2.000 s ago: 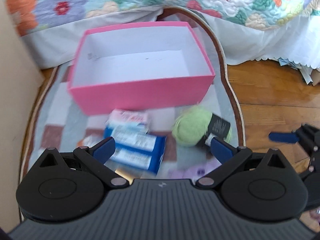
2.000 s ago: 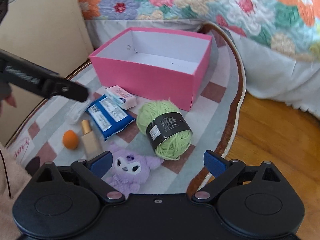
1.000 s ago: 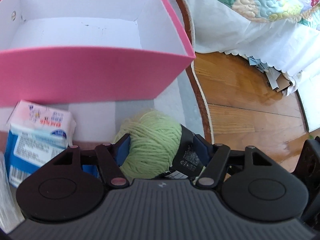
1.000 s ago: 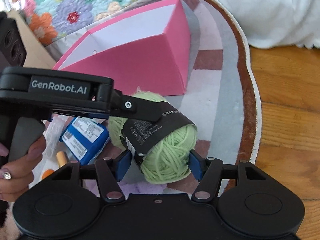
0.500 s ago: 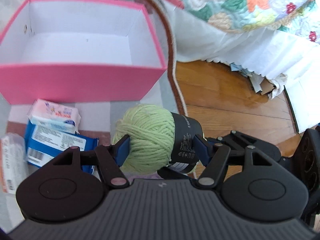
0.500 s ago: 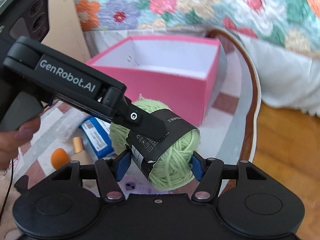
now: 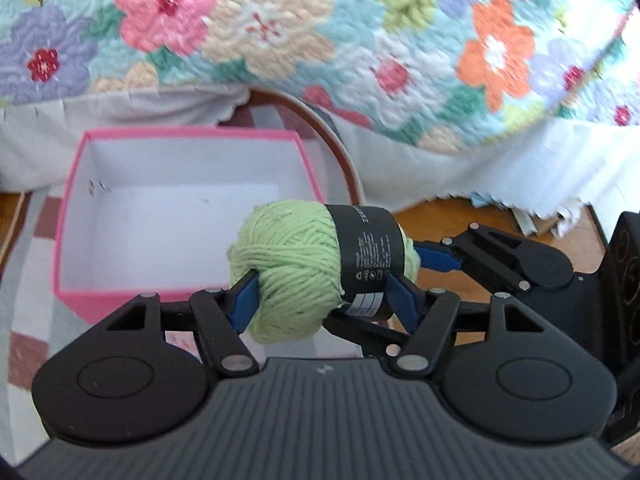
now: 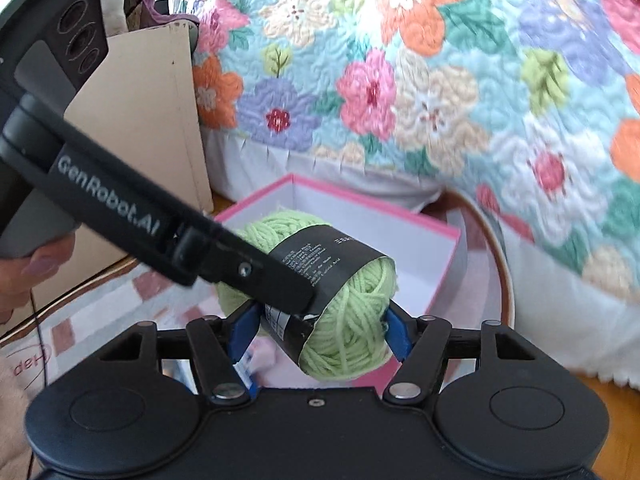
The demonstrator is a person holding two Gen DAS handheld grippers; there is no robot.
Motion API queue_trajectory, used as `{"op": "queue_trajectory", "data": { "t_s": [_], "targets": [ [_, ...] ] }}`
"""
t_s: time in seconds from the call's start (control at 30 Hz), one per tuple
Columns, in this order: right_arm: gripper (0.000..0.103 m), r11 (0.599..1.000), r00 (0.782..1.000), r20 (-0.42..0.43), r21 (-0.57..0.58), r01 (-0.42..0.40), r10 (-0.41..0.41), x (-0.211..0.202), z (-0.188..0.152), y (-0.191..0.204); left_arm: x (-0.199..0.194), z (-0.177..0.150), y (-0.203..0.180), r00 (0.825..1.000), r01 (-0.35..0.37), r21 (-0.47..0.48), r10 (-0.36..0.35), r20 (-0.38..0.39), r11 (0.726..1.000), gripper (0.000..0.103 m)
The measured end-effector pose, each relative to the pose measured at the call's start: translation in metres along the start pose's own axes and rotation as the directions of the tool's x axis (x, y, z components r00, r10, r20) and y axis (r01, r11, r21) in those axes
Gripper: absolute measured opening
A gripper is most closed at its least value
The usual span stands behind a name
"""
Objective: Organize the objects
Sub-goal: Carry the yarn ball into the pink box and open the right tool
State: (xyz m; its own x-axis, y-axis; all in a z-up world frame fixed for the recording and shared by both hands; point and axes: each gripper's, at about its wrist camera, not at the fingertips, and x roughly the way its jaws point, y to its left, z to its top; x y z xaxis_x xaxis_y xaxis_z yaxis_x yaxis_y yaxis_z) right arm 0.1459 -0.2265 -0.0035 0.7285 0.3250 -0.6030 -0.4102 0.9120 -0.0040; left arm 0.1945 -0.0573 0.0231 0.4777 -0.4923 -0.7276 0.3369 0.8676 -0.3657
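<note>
**yarnfan:** Between the jaws of both grippers sits the green yarn ball [image 7: 296,268], up in the air just over the near edge of the pink box [image 7: 76,216]. Left gripper [image 7: 320,298] has its blue pads clamped on the yarn and its black label. Right gripper [image 8: 318,334] also has the ball between its pads and touching them, but its jaws are opening.

**boxtidy:** Looks like a carry into the box to me. I'd keep the left grip steady while the right lets go, move further over the white inside, then lower before releasing so it doesn't roll off the rim.

**yarnfan:** Agreed. Soft yarn squashes, so the label end is probably the firmer hold.

**boxtidy:** Views differ a bit. Left wrist shows the whole box interior, bare so far, and the wooden floor [image 7: 436,212]. Right wrist shows a person's hand [image 8: 24,276] on the left handle, the cardboard panel [image 8: 152,120] and more of the floral quilt [image 8: 440,80].
</note>
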Motion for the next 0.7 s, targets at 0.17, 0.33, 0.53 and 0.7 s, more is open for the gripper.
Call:
{"op": "queue_trajectory", "data": {
  "t_s": [0.17, 0.33, 0.53, 0.7],
  "targets": [
    [0.071, 0.999, 0.998, -0.053, 0.015, -0.030, 0.031, 0.047, 0.033, -0.031, 0.027, 0.037, 0.032, 0.999, -0.041, -0.062, 0.041, -0.005, 0.997, 0.067],
    [0.071, 0.997, 0.987, -0.156, 0.068, -0.038, 0.049, 0.106, 0.045, -0.057, 0.074, 0.059, 0.069, 0.998, -0.059, -0.137, 0.055, -0.033, 0.989, 0.067],
    [0.071, 1.000, 0.969, -0.244, 0.006, 0.026, -0.024, 0.163, 0.041, -0.060, 0.126, 0.065, 0.106, 0.997, -0.057, -0.229, 0.045, -0.057, 0.972, 0.067],
    [0.070, 0.996, 0.944, -0.321, -0.048, 0.071, -0.082, 0.201, 0.041, -0.065, 0.156, 0.065, 0.125, 0.997, -0.047, -0.283, 0.030, -0.066, 0.958, 0.065]
  ]
}}
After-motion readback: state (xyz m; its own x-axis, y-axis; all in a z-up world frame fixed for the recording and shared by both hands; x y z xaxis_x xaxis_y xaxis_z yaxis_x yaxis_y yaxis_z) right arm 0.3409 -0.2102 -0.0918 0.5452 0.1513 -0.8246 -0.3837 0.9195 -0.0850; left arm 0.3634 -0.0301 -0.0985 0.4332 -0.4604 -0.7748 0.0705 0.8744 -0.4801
